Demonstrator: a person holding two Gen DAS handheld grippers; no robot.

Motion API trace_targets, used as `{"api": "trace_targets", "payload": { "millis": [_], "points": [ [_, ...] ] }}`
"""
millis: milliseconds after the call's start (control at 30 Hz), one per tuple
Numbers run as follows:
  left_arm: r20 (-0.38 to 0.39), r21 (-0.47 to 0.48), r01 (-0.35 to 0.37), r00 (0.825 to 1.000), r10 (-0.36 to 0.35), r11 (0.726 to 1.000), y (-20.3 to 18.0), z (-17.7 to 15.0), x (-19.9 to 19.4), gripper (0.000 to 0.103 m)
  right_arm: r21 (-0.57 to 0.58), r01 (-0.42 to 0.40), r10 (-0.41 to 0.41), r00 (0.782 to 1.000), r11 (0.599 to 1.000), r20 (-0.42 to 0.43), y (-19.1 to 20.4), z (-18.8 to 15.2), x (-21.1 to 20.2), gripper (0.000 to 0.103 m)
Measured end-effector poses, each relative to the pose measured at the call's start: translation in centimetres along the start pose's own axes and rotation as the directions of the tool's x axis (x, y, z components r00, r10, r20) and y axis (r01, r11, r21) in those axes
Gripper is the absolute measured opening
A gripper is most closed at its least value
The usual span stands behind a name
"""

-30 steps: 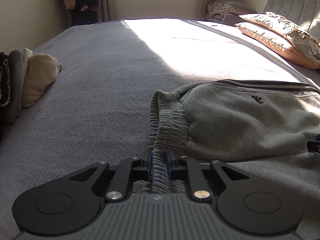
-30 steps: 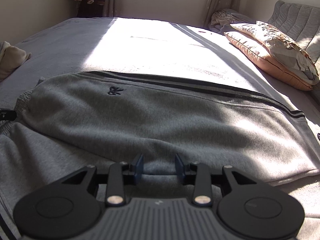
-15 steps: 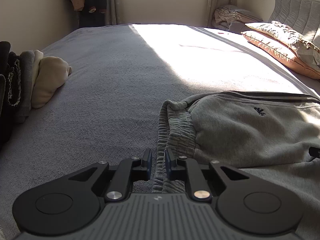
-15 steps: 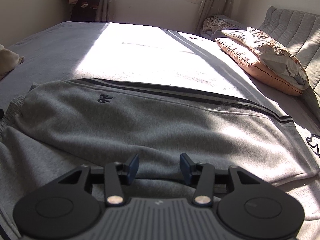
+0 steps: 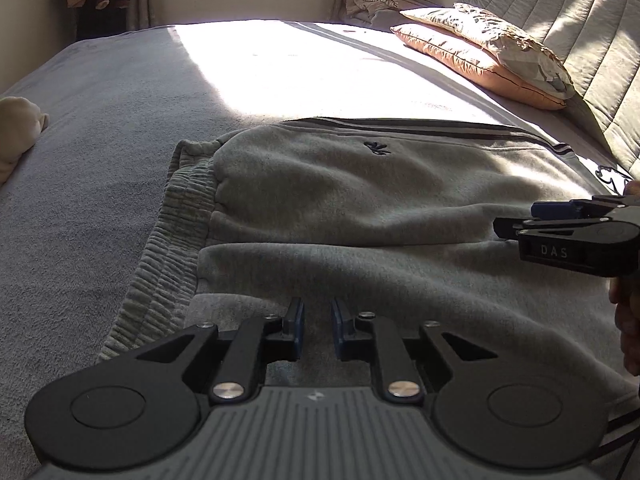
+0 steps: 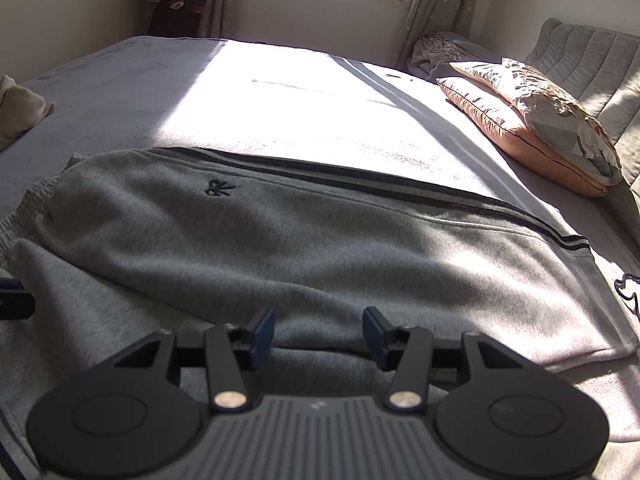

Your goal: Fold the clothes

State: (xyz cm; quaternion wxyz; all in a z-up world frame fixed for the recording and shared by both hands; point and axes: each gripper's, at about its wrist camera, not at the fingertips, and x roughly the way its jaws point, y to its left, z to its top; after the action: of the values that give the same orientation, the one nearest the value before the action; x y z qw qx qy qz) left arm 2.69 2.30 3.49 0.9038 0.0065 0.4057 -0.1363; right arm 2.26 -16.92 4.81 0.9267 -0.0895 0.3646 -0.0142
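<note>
Left claw [image 5: 317,330]: pitched down toward the bed, jaws narrowly parted with a slim gap between the blue pads [image 5: 297,332]; no cloth sits between them, and the tips hover just over the near fold of the grey sweatpants [image 5: 360,200], beside the ribbed waistband [image 5: 168,256]. Right claw [image 6: 319,334]: likewise pitched down, its jaws having just been opening and now standing about half spread, empty, the tips poised at the near folded edge of the sweatpants [image 6: 300,248]. In the left wrist view the right claw [image 5: 536,220] enters from the right side, held level above the cloth, with part of the person's hand [image 5: 628,312] behind it. The sweatpants lie folded lengthwise across the near part of the bed [image 5: 100,128], dark side stripes along their far edge. Pillows [image 6: 532,120] rest at the headboard end; a cream bundle [image 6: 18,108] sits at the left edge.
</note>
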Motion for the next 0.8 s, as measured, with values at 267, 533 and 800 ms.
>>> {"api": "trace_targets", "payload": {
  "millis": [267,533,800],
  "points": [
    [-0.011,-0.059,0.022,1.000,-0.023,0.998,1.5,-0.6,0.4,0.014,-0.005,0.005,-0.005,1.000,1.000,0.004,-1.1,-0.6,-0.8,0.054],
    [-0.008,-0.035,-0.002,1.000,0.002,0.999,0.9,-0.6,0.2,0.014,-0.012,0.016,-0.016,1.000,1.000,-0.007,-2.2,-2.0,-1.7,0.054],
    [0.003,0.013,-0.047,0.999,0.047,0.999,-0.1,-0.6,0.3,0.014,-0.034,0.021,-0.022,1.000,0.999,-0.018,-2.6,-3.0,-2.1,0.057]
  ]
}}
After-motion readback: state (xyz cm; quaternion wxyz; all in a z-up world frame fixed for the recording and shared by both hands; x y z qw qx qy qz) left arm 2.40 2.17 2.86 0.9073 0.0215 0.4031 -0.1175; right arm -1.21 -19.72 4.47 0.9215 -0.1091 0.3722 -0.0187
